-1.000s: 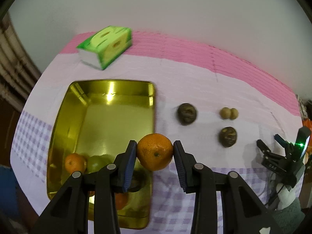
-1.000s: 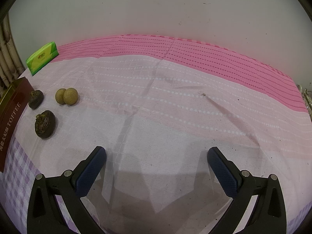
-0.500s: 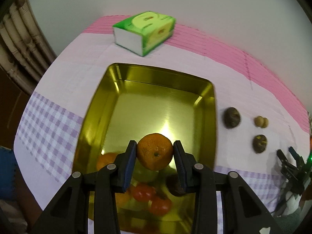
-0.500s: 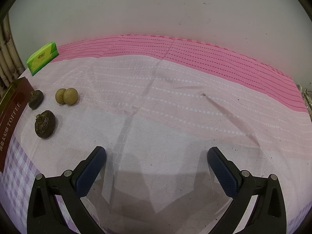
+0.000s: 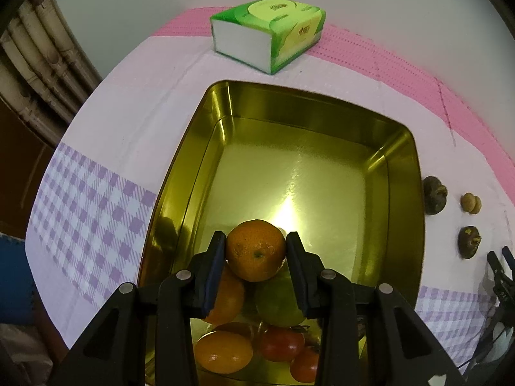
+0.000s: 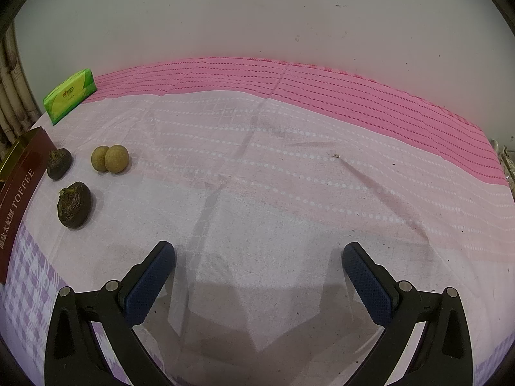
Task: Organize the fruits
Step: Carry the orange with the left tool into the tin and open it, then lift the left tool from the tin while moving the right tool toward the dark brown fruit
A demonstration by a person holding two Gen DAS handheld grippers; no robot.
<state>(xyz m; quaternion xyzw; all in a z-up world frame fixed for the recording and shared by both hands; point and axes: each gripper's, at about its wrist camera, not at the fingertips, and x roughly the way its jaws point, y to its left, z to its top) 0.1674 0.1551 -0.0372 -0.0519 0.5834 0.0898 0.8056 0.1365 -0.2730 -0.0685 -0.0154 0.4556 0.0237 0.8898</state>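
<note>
My left gripper (image 5: 255,252) is shut on an orange tangerine (image 5: 255,250) and holds it over the near part of a gold tin tray (image 5: 299,173). Under it in the tray lie oranges (image 5: 223,350), a green fruit (image 5: 278,302) and red tomatoes (image 5: 281,342). Right of the tray on the cloth lie two dark wrinkled fruits (image 5: 434,194) (image 5: 469,241) and a pair of small tan longans (image 5: 470,202). My right gripper (image 6: 257,273) is open and empty above bare cloth; the dark fruits (image 6: 74,204) (image 6: 59,163) and longans (image 6: 110,158) lie to its far left.
A green tissue pack (image 5: 268,33) stands behind the tray, also in the right wrist view (image 6: 69,95). The tray's brown "TOFFEE" side (image 6: 19,193) is at the left edge. The table edge drops off left of the tray. The wall is close behind.
My left gripper has carried the tangerine leftward from the tray's right rim to above the fruit inside the tray, and lower. The right gripper has not moved.
</note>
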